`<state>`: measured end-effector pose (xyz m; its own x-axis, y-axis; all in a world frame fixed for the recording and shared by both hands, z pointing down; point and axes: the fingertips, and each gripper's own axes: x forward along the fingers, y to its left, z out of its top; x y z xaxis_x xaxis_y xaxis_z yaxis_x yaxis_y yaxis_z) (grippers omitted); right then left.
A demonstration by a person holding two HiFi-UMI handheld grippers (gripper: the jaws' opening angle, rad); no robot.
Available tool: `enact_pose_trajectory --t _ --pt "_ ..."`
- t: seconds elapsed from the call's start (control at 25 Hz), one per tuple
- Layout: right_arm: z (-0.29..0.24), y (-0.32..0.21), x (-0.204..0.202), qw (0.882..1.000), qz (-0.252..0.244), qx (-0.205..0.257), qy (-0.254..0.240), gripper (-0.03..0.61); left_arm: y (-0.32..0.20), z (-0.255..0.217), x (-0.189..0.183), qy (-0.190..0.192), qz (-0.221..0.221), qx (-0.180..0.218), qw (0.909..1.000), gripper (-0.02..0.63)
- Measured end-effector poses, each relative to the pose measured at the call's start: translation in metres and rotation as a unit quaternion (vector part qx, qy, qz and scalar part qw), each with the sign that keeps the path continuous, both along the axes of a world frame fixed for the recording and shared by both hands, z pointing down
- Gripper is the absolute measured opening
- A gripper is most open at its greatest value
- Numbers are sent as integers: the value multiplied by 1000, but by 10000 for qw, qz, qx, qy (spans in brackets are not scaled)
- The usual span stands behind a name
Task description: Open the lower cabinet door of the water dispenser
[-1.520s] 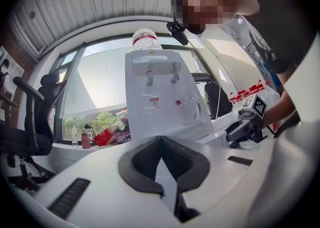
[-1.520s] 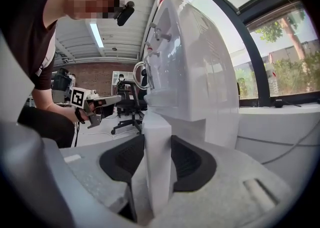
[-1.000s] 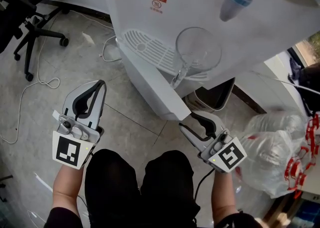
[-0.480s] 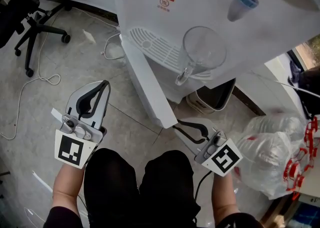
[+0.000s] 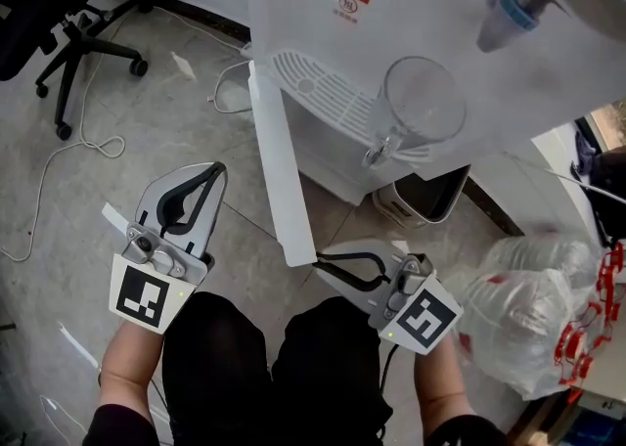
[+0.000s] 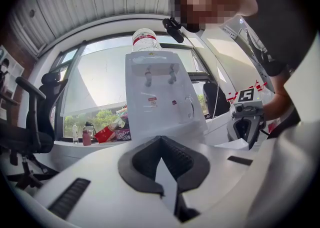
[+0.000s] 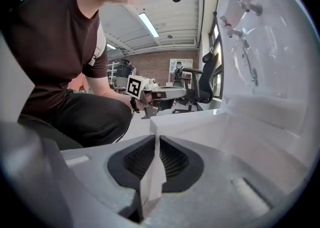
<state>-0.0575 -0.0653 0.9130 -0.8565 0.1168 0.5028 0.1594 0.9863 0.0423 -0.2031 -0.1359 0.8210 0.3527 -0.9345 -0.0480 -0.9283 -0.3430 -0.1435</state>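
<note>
The white water dispenser stands on the grey floor. Its lower cabinet door is swung out towards the person, and from above it shows as a narrow white panel. A black office chair stands well apart at the left. A glass mug sits on the drip tray. The right gripper has just been closing and now pinches the free edge of the door. The left gripper is apart from the door, with its jaws pressed together on nothing.
</note>
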Motion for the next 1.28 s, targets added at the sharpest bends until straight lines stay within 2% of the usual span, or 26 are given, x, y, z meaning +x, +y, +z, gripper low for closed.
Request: enact_pose_trajectory --t 0.16,0.32,0.56,0.96,1.28 --pt "-2 9 -15 9995 -297 1 -122 35 3 1 -3 -2 -33 9 10000 8" --pt "-14 18 -40 9955 -637 98 -695 34 9 3 -11 -26 -141 -31 9999 8" --pt "-13 31 -68 9916 -969 9 -853 32 17 3 -26 -36 -347 -22 9994 8" --pt "-14 40 -97 9878 -1154 -99 -1045 29 27 6 -36 28 -460 -43 9989 6" --pt "-10 36 -124 9884 -1101 40 -1041 14 36 4 -52 40 -638 -33 9980 6"
